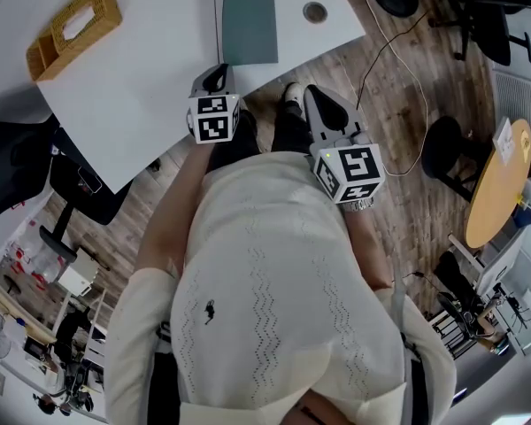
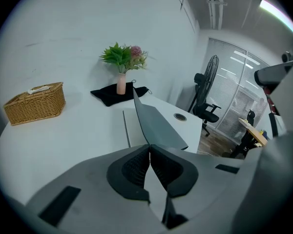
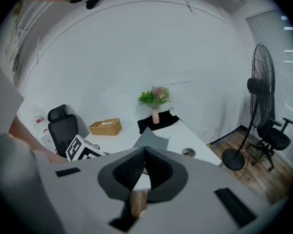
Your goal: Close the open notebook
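Observation:
The notebook lies on the white table near its front edge. Its grey-green cover stands tilted up over a white page, so it is partly open. My left gripper hovers at the table's front edge, just short of the notebook, shut with nothing between its jaws. My right gripper hangs off the table's corner over the wooden floor, also shut and empty. From the right gripper view the notebook shows just beyond the fingertips.
A wicker basket sits at the table's far left. A vase of flowers on a black cloth stands behind the notebook. A round cable hole is to the notebook's right. Office chairs, a fan and cables surround the table.

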### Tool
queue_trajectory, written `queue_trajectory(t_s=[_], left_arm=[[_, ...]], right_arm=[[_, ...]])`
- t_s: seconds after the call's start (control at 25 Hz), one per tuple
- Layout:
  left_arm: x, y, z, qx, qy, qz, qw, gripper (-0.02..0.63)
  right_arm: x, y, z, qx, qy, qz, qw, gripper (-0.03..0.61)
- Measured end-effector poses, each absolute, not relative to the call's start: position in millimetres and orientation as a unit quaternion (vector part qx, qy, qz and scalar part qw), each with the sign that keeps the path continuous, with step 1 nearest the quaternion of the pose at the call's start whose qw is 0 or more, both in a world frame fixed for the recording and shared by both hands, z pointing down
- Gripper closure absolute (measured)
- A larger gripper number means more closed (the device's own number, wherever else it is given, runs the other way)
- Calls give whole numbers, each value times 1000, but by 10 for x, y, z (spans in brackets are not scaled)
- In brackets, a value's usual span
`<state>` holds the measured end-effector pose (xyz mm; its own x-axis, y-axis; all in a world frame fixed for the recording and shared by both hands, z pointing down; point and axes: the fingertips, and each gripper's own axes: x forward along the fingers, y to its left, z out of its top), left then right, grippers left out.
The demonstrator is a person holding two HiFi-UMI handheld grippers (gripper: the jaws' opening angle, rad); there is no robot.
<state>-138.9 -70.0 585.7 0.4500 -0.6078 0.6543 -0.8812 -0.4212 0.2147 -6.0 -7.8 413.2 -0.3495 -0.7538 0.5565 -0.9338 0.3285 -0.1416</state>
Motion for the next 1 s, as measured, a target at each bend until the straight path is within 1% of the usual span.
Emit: queue_trajectory(t_s=[0.68, 1.0], left_arm=[[-1506, -705, 6238, 788, -461, 308, 269, 595], [-1518, -703, 6372, 780, -455, 321, 286, 594]], right_arm=[[-16, -61, 4147, 540, -785, 228, 200, 577], [13, -61, 4149, 543, -782, 229, 202, 577]])
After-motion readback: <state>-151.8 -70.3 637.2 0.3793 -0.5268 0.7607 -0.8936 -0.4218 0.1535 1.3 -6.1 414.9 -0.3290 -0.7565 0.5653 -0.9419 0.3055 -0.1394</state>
